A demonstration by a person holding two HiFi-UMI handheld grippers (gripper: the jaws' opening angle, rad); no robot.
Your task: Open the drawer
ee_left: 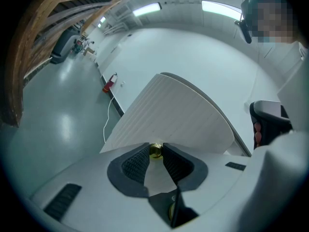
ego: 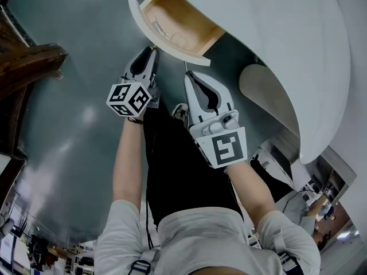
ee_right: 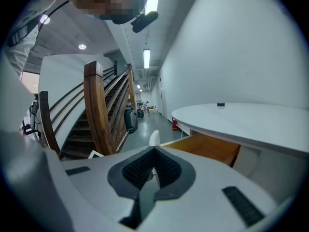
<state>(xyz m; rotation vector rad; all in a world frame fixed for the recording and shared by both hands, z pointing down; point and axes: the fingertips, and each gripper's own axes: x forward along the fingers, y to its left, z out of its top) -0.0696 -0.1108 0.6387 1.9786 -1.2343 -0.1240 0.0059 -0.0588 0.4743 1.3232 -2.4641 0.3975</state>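
The drawer [ego: 179, 19] stands pulled out from under the round white table [ego: 275, 33], showing its wooden inside behind a curved white front [ego: 167, 40]. My left gripper [ego: 152, 50] is at that front, shut on the small brass knob [ee_left: 155, 151]; the knob sits between the black pads [ee_left: 136, 164], with the ribbed white front [ee_left: 174, 115] behind it. My right gripper [ego: 190, 75] hangs just right of the left one, near the drawer's front corner, touching nothing. Its jaws [ee_right: 154, 150] are shut and empty. The drawer's wooden side [ee_right: 208, 147] shows beyond it.
A wooden staircase [ee_right: 99, 111] rises at the left, also seen as dark wood [ego: 26, 67] in the head view. The table's white pedestal [ego: 268, 89] stands right of the drawer. A red fire extinguisher [ee_left: 108, 84] stands by the far wall. The floor is grey and glossy [ego: 74, 142].
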